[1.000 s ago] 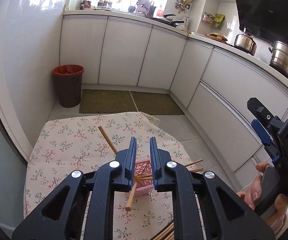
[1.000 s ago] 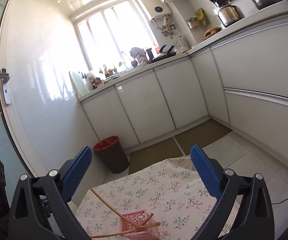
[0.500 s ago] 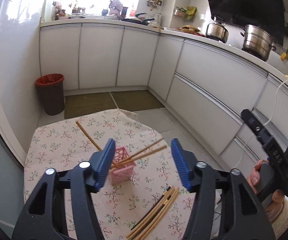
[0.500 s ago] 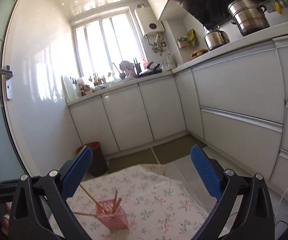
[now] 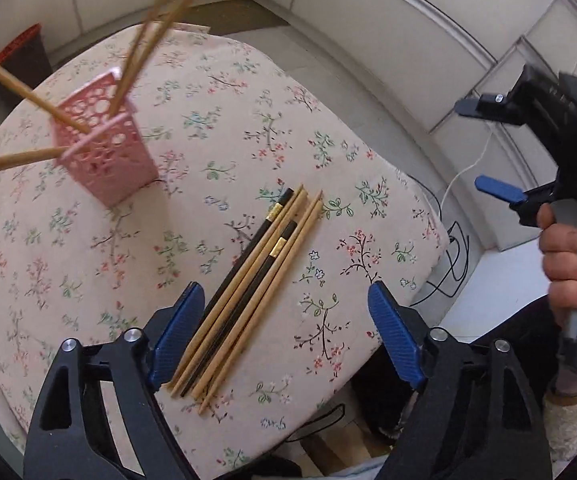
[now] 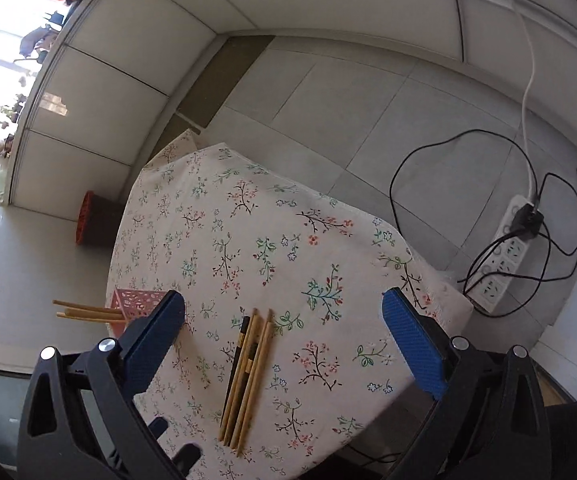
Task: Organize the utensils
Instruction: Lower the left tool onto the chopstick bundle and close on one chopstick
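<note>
Loose chopsticks (image 5: 248, 292) beside left blue fingers (image 5: 176, 332).

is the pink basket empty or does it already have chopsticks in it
Not empty: the pink basket holds several wooden chopsticks sticking out of its top. More chopsticks lie loose on the tablecloth.

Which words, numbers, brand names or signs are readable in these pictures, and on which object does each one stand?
No text can be read in either view.
The other gripper's body in the left wrist view: faint raised marks, too blurred to read.
The power strip in the right wrist view: no legible label.
The pink basket, chopsticks and tablecloth: only patterns and gold bands, no lettering.
</note>
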Demonstrator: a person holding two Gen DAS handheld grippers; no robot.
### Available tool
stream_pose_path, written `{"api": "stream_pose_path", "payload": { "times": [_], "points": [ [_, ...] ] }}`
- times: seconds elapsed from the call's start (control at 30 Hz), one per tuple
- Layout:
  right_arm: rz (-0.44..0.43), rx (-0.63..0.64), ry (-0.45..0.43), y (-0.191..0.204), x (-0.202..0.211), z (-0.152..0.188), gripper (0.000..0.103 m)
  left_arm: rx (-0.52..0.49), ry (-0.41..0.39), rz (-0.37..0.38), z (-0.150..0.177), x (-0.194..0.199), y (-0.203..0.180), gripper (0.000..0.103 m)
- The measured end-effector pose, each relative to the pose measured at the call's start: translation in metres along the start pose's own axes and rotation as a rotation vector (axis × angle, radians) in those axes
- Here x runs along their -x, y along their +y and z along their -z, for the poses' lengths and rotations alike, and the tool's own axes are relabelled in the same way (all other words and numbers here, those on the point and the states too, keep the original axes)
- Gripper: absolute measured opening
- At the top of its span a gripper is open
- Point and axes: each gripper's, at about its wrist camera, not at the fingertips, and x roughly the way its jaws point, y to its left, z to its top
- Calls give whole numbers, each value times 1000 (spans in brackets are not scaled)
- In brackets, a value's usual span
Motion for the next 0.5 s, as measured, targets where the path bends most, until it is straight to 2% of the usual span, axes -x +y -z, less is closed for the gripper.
{"api": "stream_pose_path", "payload": {
  "times": [0.03, 0.07, 0.17, 0.23, 0.33, 0.5],
  "points": [
    [-8, -26, 9, -6, 0, -1, 96, -48, 9, -5, -4, -14, -8, 61],
    [-14, -43, 13, -11, 1, -3, 96, -99, 16, -23, -10, -28, -17, 55],
    [-5, -70, -7, -21, 7, -12, 96, -255, 4, -59, -21, -62, -40, 47],
    [2, -79, -20, -24, 11, -17, 96, -305, 12, -86, -28, -80, -50, 39],
    [-13, -63, 5, -22, 8, -20, 96, -302, 27, -77, -37, -95, -51, 33],
    [-7, -9, 40, -13, 2, -18, 96, -260, 72, -30, -45, -108, -33, 32]
  ]
}}
